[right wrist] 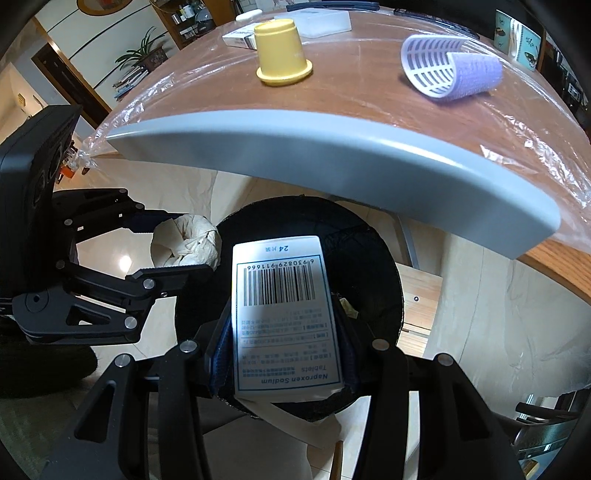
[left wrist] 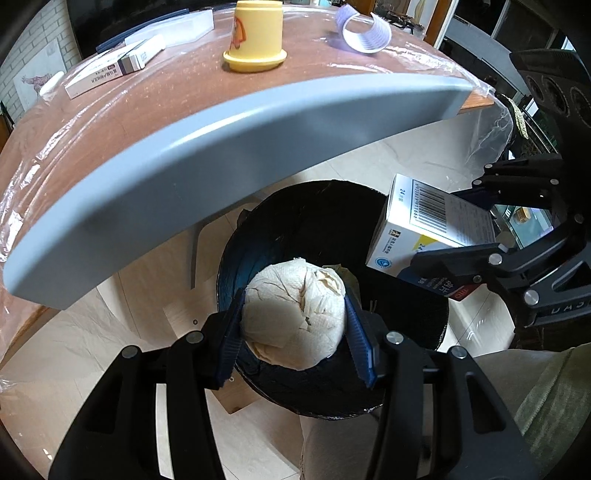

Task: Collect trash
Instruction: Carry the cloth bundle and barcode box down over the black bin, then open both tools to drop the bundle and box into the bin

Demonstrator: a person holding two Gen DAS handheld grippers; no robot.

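My left gripper [left wrist: 293, 325] is shut on a crumpled white paper ball [left wrist: 291, 314] and holds it over the open black bin [left wrist: 406, 332] below the table edge. My right gripper [right wrist: 284, 339] is shut on a white medicine box [right wrist: 284, 314] with a barcode, held above the same bin [right wrist: 380, 266]. In the left wrist view the box [left wrist: 424, 229] and right gripper [left wrist: 476, 236] hang over the bin's right rim. In the right wrist view the left gripper [right wrist: 173, 245] with the paper ball [right wrist: 184, 240] is at the bin's left rim.
The brown table [left wrist: 166, 103] with a grey edge, under clear plastic film, carries an upside-down yellow cup [left wrist: 256, 37], a curled purple-and-white sheet [left wrist: 364, 33], a long white box [left wrist: 114, 70] and a clear container [left wrist: 173, 29]. Pale tiled floor surrounds the bin.
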